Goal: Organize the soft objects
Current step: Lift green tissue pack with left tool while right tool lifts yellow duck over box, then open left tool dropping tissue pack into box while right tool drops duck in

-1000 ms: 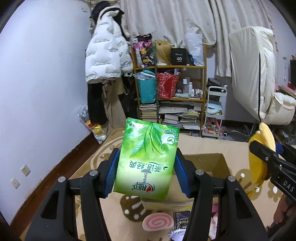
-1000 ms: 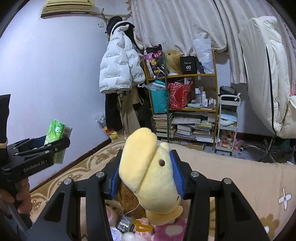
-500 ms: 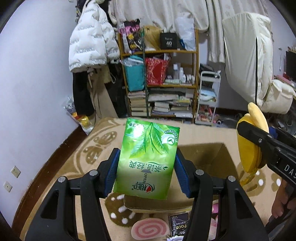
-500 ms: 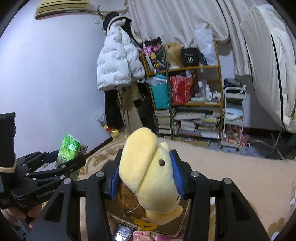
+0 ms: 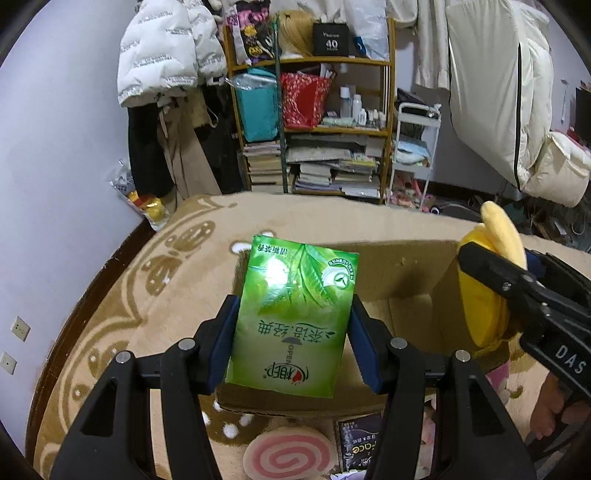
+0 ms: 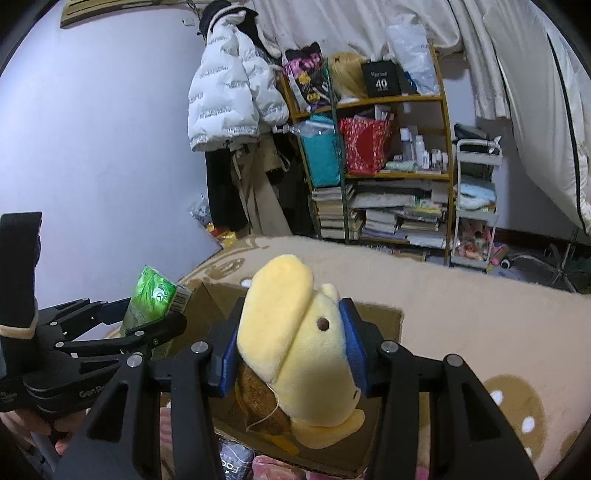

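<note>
The left hand-held gripper (image 5: pixel 291 343) has its blue pads pressed against both sides of a green tissue pack (image 5: pixel 293 317), which stands upright between the fingers with its printed text upside down. The right hand-held gripper (image 6: pixel 293 354) is clamped on the head of a yellow plush duck (image 6: pixel 295 343), its flat bill pointing up and away and one dark eye facing the right pad. Both gripped things hang over an open cardboard box (image 5: pixel 406 280) that sits on a beige patterned rug (image 5: pixel 155 295); the pack is above the box's left part, the duck above its right part. In the left wrist view the right hand-held gripper enters from the right edge with the duck's yellow edge showing. Below the box's near wall lie a pink swirl cushion (image 5: pixel 288 458) and a small dark packet (image 5: pixel 360 443). Beyond the rug stand a crowded wooden shelf (image 6: pixel 388 170) stacked with books, bags and bottles, a white puffer jacket (image 6: pixel 229 92) hanging to its left, and pale curtains (image 6: pixel 369 22) behind
</note>
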`<state>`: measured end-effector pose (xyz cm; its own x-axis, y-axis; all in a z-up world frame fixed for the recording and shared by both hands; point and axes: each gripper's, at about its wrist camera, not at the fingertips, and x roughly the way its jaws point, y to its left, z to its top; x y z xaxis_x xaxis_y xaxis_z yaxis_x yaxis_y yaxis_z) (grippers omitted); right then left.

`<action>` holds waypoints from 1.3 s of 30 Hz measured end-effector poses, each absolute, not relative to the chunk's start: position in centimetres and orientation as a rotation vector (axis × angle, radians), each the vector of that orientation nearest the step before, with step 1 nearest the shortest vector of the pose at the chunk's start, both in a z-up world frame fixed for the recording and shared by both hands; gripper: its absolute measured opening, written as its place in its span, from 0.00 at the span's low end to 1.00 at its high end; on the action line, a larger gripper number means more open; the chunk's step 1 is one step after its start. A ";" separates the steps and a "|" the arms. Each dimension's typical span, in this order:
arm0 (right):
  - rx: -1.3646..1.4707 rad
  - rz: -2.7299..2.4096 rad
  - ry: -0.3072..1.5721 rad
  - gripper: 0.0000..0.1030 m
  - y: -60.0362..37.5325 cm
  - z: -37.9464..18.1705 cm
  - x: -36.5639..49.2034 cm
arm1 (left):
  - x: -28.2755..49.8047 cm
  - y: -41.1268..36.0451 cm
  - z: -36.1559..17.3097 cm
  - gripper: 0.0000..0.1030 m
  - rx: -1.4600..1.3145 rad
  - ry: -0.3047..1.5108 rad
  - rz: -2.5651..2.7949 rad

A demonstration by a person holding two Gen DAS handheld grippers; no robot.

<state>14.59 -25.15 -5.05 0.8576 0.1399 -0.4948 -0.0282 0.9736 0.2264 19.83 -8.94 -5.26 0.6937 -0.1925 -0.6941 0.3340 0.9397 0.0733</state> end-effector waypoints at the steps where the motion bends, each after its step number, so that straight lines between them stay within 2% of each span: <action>1: 0.220 0.094 0.543 0.49 -25.2 -5.4 14.7 | 20.0 -9.0 -5.5 0.54 0.200 0.762 -0.300; 19: 0.253 0.133 0.721 0.52 -25.4 -10.2 15.9 | 20.9 -10.3 -8.9 0.54 0.224 0.895 -0.312; 27: 0.250 0.134 0.722 0.53 -25.5 -10.3 15.8 | 20.6 -10.4 -9.3 0.55 0.251 0.904 -0.300; 30: 0.258 0.141 0.721 0.56 -25.6 -10.3 15.8 | 20.6 -10.6 -9.2 0.58 0.263 0.898 -0.289; 32: 0.269 0.149 0.720 0.57 -25.6 -10.3 15.7 | 20.4 -10.4 -8.9 0.65 0.259 0.889 -0.284; 36: 0.257 0.154 0.716 0.63 -25.2 -10.1 15.5 | 20.3 -9.9 -8.6 0.66 0.251 0.884 -0.278; 39: 0.251 0.155 0.714 0.65 -24.9 -9.8 15.2 | 20.0 -9.3 -8.2 0.71 0.239 0.883 -0.274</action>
<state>15.17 -24.93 -9.80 0.7464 0.2249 -0.6264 -0.0548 0.9588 0.2789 20.00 -9.26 -8.24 0.6043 -0.1359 -0.7851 0.3317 0.9388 0.0928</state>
